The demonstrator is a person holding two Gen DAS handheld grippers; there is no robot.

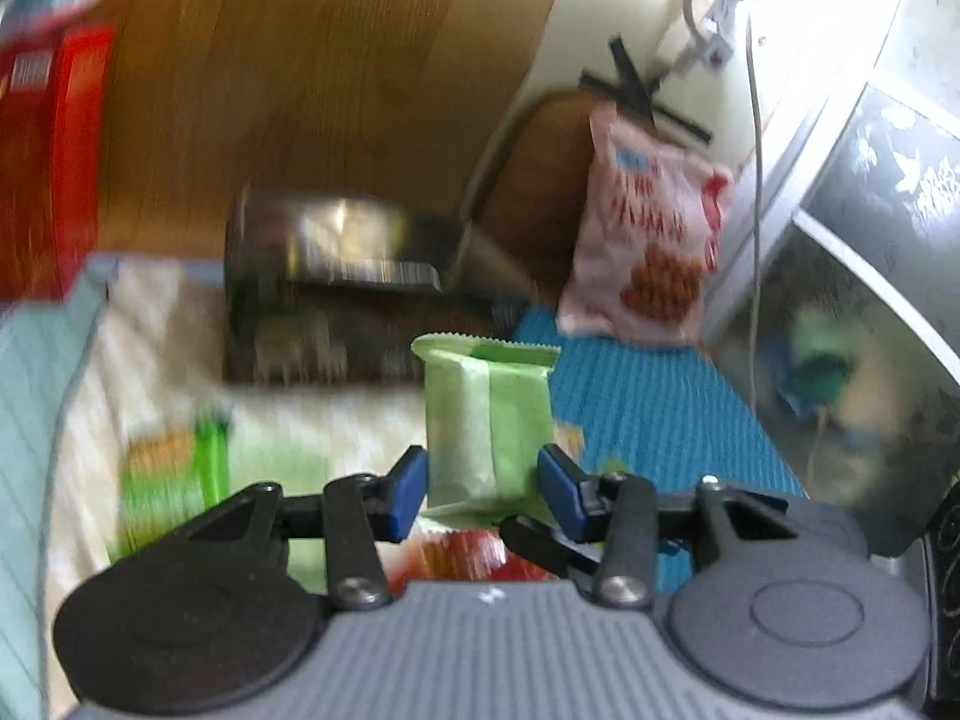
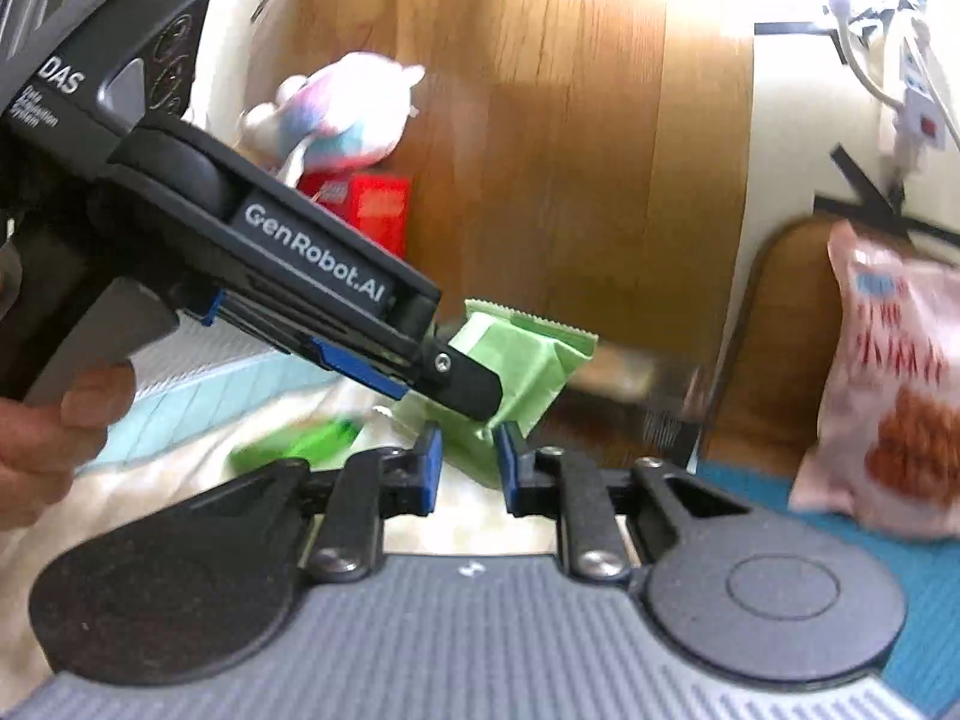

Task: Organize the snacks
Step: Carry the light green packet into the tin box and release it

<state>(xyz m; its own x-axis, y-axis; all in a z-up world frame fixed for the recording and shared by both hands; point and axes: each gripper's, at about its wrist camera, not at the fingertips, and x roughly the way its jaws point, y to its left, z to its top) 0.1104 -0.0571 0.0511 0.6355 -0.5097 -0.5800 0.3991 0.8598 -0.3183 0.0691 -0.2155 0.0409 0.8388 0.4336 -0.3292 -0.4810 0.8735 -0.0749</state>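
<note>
Behind your left hand-held gripper (image 1: 483,489), clamped on the pale green crimped snack packet (image 1: 486,414), a pink printed snack bag (image 1: 651,240) leans against the wooden panel (image 1: 336,78). Only the right wrist view shows a pastel plush toy (image 2: 348,114). Your right hand-held gripper (image 2: 469,465) stands slightly apart just below the raised packet.

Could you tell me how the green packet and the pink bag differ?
The green packet is small, flat and plain; the pink bag is bigger, puffy and printed with red lettering and a snack picture. The green packet is held in the left gripper; the pink bag stands free on the blue mat. Both are sealed snack wrappers.
</note>
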